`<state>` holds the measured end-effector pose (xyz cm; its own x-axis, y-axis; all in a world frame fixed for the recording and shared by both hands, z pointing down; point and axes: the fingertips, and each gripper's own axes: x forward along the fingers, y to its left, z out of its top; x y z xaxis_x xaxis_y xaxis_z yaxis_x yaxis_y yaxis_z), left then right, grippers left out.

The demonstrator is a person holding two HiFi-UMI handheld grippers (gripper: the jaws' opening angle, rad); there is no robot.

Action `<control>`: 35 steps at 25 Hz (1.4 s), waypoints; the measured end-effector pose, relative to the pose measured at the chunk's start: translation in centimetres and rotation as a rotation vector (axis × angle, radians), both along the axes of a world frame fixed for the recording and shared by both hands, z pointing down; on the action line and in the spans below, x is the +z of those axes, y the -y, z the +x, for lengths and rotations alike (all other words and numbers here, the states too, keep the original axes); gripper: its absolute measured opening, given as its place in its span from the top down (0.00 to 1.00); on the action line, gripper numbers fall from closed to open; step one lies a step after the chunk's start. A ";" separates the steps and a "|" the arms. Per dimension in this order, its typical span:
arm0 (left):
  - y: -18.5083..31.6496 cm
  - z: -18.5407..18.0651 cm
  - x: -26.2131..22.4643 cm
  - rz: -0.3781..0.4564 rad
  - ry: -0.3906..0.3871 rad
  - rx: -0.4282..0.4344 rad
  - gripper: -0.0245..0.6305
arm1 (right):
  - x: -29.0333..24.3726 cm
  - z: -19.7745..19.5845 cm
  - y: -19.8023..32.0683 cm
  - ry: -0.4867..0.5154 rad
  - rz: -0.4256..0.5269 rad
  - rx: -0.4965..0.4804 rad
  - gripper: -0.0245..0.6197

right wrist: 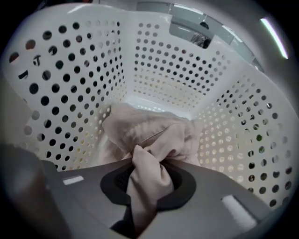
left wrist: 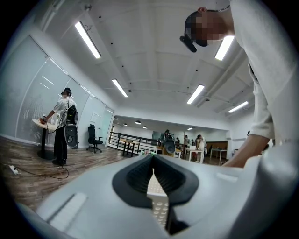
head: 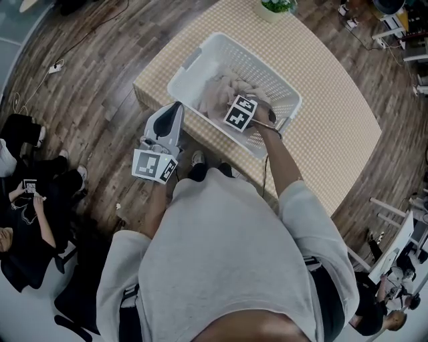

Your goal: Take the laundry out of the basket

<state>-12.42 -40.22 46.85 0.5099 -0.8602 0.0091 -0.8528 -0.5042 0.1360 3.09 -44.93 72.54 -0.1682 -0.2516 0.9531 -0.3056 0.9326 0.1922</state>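
A white perforated laundry basket (head: 190, 63) stands on the checked table near its front edge, with pale pink laundry (head: 215, 92) bunched inside. My right gripper (head: 234, 101) reaches down into the basket. In the right gripper view the right gripper (right wrist: 145, 176) is shut on a fold of the pink cloth (right wrist: 149, 133), which bulges out between the jaws, and the basket walls (right wrist: 79, 70) rise all round. My left gripper (head: 175, 110) hangs outside the basket at the table's front edge, pointing upward. In its own view the left gripper (left wrist: 153, 176) is shut and holds nothing.
The table carries a beige checked cloth (head: 328, 100) and a potted plant (head: 274, 8) at its far end. Wooden floor surrounds it, with a cable and plug (head: 53, 67) at the left. People sit at the left (head: 27, 220). A person (left wrist: 60, 126) stands at a small round table.
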 end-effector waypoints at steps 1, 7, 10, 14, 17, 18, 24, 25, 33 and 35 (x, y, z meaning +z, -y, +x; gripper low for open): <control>0.0 -0.1 0.0 0.001 -0.003 0.000 0.95 | -0.5 -0.1 0.2 0.023 0.012 0.022 0.85; -0.3 0.4 -0.2 0.013 -0.012 0.024 0.95 | -4.5 0.0 1.6 0.187 0.088 0.172 0.85; -0.5 0.8 -0.7 0.020 -0.013 0.037 0.95 | -7.0 -0.3 2.3 0.313 0.124 0.258 0.86; -1.0 1.1 -1.1 0.031 -0.004 0.056 0.95 | -9.3 -0.7 3.0 0.397 0.177 0.308 0.86; -1.3 0.8 -1.6 0.047 0.002 0.058 0.95 | -12.0 -0.9 3.4 0.519 0.207 0.397 0.86; -1.4 0.7 -1.9 0.052 0.002 0.057 0.95 | -12.9 -0.9 3.5 0.556 0.218 0.417 0.86; -1.4 0.5 -2.3 0.065 0.003 0.073 0.95 | -16.4 -1.2 3.8 0.669 0.274 0.479 0.86; -1.4 0.6 -2.4 0.070 0.004 0.079 0.95 | -16.7 -1.2 3.8 0.679 0.282 0.486 0.86; -1.9 0.2 -2.6 0.088 0.008 0.107 0.95 | -18.7 -0.6 3.4 0.872 0.345 0.602 0.86; -1.9 0.0 -2.7 0.093 0.009 0.113 0.95 | -19.4 -0.5 3.3 0.930 0.358 0.628 0.86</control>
<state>-12.46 -38.28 44.10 0.6042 -0.7943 -0.0630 -0.7906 -0.6075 0.0772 2.61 -48.19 53.10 -0.5129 -0.7664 0.3869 -0.8527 0.5069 -0.1263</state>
